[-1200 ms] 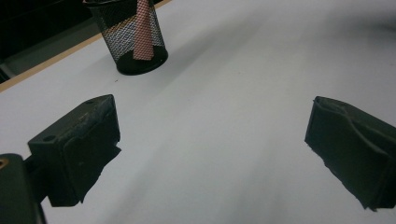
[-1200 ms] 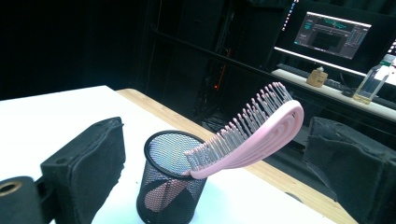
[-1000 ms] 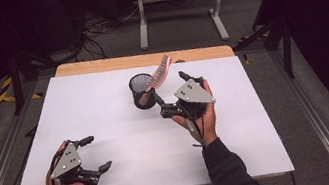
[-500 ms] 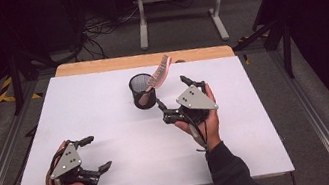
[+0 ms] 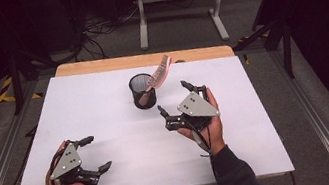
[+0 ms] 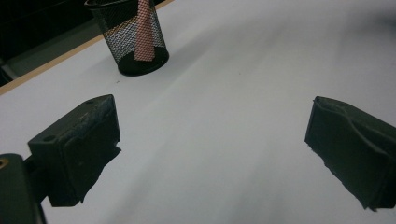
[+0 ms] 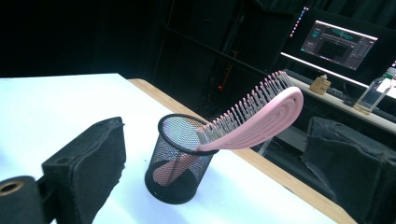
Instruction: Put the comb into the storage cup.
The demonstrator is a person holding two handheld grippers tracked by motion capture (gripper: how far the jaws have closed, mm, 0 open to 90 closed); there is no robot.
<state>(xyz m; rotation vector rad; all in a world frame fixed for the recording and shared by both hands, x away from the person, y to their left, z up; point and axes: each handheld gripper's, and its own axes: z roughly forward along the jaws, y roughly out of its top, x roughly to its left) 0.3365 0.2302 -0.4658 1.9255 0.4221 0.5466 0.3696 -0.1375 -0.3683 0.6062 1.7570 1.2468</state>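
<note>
white table [image 5: 103,102], dark room beyond; pink brush [image 7: 261,116] stands handle-down in mesh cup [image 5: 142,91], so stowing looks done; right gripper [image 5: 182,102] near cup, jaws apart, empty; left gripper [image 5: 92,154] apart, idle.
</note>
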